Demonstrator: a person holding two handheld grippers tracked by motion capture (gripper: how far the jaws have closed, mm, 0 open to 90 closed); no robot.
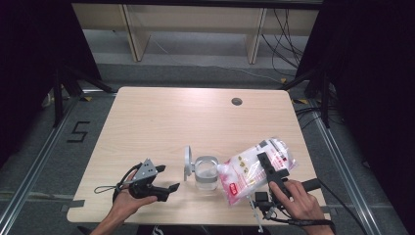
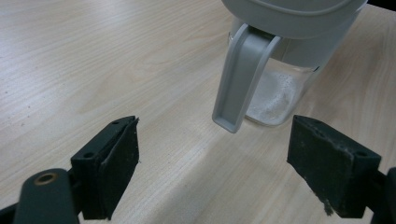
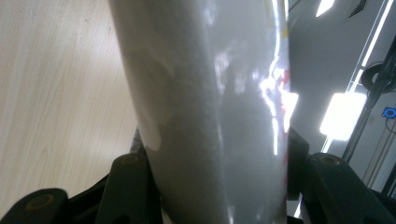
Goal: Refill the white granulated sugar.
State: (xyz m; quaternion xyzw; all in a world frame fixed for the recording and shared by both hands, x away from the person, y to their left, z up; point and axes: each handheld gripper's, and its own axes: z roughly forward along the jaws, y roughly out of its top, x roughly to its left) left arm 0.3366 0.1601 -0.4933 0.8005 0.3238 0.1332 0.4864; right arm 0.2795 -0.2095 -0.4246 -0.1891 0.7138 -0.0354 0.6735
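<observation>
A clear glass jar [image 1: 206, 175] with a little white powder in it stands near the table's front middle, its grey lid [image 1: 187, 163] swung open to the left. A plastic bag of white powder with red print [image 1: 254, 169] is tilted with its corner over the jar's mouth. My right gripper [image 1: 264, 161] is shut on the bag; the bag [image 3: 210, 93] sits squeezed between the jaws of this gripper [image 3: 219, 186]. My left gripper [image 1: 169, 191] rests open just left of the jar. From that gripper [image 2: 215, 172], the jar [image 2: 280, 88] and its grey lid clasp [image 2: 243, 79] stand right ahead, untouched.
The wooden table [image 1: 161, 122] has a round cable hole [image 1: 237, 101] at the back right. Black stands rise on both sides of it, and a wooden bench frame [image 1: 142, 34] stands behind. Cables trail on the floor at the right.
</observation>
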